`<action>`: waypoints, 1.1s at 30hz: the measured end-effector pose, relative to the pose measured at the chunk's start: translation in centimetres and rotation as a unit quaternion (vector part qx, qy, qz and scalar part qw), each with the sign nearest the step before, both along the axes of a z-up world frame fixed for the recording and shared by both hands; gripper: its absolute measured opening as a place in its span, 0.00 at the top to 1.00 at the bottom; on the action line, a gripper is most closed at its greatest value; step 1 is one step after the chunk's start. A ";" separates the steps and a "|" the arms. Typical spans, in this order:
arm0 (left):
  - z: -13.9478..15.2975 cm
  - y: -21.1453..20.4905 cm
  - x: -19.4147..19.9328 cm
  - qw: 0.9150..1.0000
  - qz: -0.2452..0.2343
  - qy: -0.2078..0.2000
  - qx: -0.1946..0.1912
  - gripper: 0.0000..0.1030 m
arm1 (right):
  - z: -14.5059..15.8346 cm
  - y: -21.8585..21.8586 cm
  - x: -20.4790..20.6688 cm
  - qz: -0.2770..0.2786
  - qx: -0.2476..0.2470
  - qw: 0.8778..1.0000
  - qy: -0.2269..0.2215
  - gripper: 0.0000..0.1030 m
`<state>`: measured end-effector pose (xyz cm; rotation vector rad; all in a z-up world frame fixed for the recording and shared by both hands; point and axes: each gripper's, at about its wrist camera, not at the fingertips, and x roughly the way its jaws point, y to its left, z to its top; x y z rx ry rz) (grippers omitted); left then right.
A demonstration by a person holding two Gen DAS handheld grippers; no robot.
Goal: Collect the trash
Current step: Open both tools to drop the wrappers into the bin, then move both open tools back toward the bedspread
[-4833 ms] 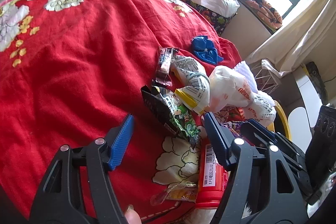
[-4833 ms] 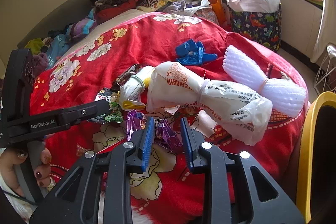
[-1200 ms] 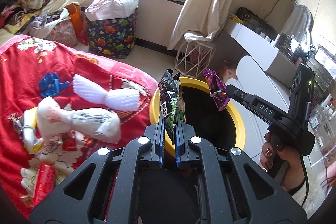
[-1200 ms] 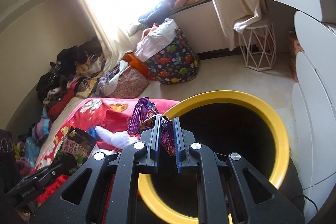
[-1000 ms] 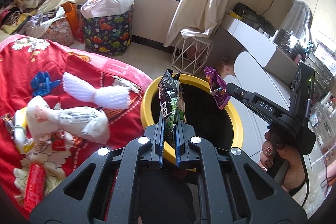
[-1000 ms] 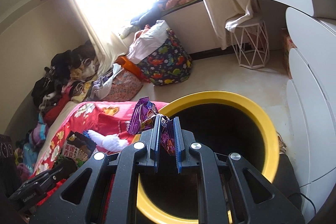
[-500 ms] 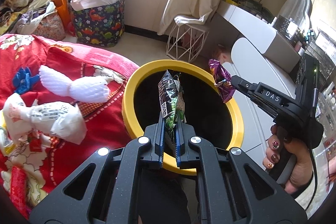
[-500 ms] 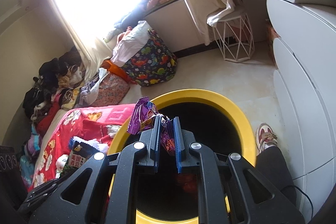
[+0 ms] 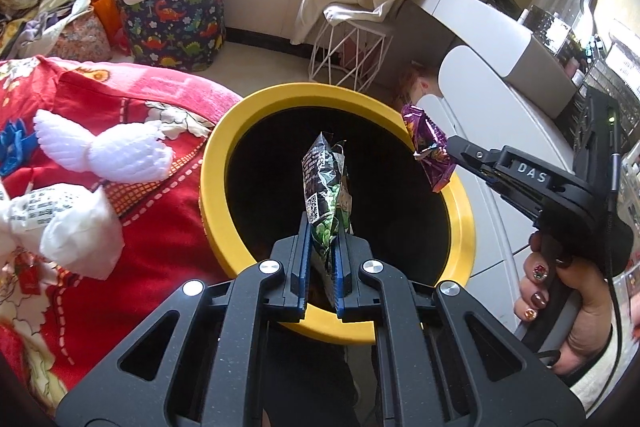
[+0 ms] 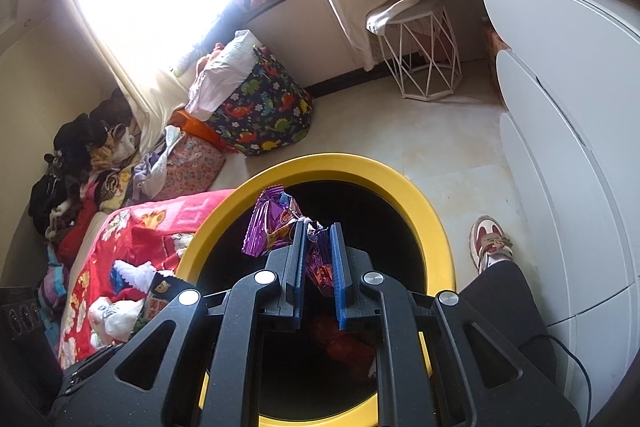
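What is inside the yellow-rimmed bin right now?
In the right wrist view, something red and crumpled lies at the bottom of the yellow-rimmed bin. The rest of the interior is dark or covered by the right gripper.

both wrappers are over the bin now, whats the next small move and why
Probably open both grippers and let go. The left gripper pinches the green snack bag over the dark mouth of the yellow bin, and the right gripper holds the purple wrapper inside the rim too, so both should fall in.

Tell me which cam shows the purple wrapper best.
Left wrist: the purple wrapper hangs unobstructed from the right claw at the yellow bin rim. Right wrist shows it partly hidden between its own fingers.
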<state>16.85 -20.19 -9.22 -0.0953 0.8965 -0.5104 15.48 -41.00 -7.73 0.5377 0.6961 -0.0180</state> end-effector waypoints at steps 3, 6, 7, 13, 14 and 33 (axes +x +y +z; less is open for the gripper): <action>-0.3 -0.2 0.5 1.000 -0.001 0.007 0.001 0.95 | -0.1 -0.2 0.2 -0.003 0.000 1.000 0.003 0.86; -0.3 -0.2 0.4 1.000 0.004 0.006 0.004 0.70 | -0.2 -0.4 0.2 -0.003 0.004 1.000 0.002 0.81; -0.3 0.0 0.4 1.000 0.008 0.006 0.001 0.62 | -0.1 -0.4 0.2 -0.002 0.004 1.000 0.002 0.76; 0.2 1.1 -0.4 1.000 0.026 -0.004 -0.013 0.30 | 0.3 0.1 0.0 -0.003 -0.013 1.000 -0.001 0.55; 0.5 1.4 -0.6 0.999 0.030 -0.009 -0.016 0.24 | 0.4 0.3 0.0 -0.003 -0.017 1.000 -0.003 0.53; 3.7 5.5 -2.8 0.996 0.078 -0.049 -0.016 0.11 | 2.7 1.8 -1.0 -0.006 -0.049 0.998 -0.033 0.26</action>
